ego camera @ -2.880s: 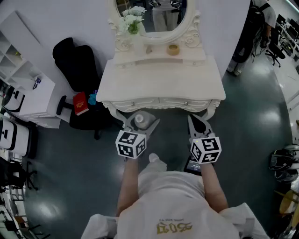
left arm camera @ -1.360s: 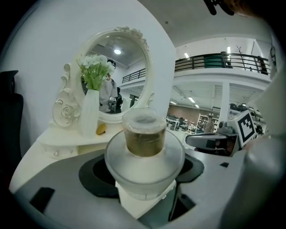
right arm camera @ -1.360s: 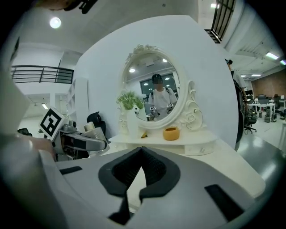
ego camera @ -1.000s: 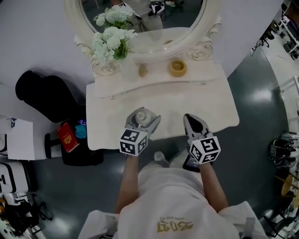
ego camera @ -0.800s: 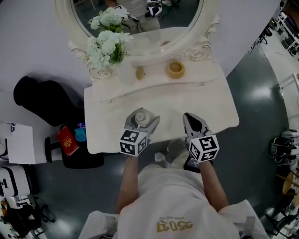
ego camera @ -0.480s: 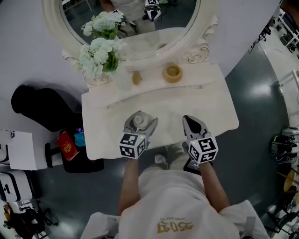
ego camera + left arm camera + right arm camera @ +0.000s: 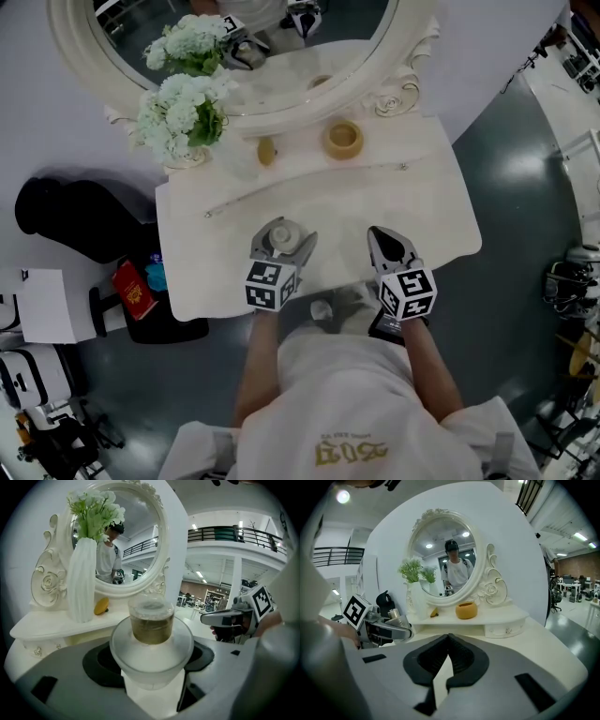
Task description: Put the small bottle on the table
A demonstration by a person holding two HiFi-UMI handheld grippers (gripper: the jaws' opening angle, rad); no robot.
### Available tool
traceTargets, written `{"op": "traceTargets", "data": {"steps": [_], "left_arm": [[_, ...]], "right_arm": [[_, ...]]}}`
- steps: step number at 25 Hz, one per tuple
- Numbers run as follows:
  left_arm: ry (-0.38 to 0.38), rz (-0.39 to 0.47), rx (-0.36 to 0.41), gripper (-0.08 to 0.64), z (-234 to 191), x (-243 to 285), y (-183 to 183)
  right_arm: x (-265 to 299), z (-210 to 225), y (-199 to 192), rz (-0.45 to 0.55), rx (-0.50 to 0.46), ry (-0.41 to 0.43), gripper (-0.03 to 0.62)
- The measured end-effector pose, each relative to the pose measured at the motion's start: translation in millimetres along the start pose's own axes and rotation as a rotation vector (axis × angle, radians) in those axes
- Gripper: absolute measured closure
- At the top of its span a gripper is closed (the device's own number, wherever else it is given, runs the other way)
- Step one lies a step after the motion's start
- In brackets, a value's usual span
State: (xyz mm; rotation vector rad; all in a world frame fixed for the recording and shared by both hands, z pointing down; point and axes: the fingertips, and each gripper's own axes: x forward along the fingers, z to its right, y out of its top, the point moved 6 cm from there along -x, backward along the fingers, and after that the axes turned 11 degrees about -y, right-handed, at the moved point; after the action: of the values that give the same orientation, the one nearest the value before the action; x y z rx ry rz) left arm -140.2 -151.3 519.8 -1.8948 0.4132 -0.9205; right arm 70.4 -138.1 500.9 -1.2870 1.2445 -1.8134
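Left gripper view: the left gripper clamps the small bottle upright over the table, apparently for setting down; the right gripper, jaws together, holds nothing.

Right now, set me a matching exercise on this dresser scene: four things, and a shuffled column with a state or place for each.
Things:
1. small bottle
2. right hand-held gripper
3. yellow cup
4. white vase

States or places:
A. jaws together, nothing between them
B. holds white flowers, at the shelf's left end
C. clamped between the jaws of the left hand-held gripper
D. alone on the raised shelf under the mirror, towards its right

Pairs: 1-C, 2-A, 3-D, 4-B
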Motion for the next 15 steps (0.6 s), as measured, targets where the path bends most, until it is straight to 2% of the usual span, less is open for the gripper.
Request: {"op": "traceTargets", "data": {"steps": [15], "left_arm": [[-0.027,-0.104,0.026,0.210,-8.4,45.1,-26.7]], "right_arm": [[21.0,28.7,-26.8,-0.086,0.008,-0.018,0.581]]}}
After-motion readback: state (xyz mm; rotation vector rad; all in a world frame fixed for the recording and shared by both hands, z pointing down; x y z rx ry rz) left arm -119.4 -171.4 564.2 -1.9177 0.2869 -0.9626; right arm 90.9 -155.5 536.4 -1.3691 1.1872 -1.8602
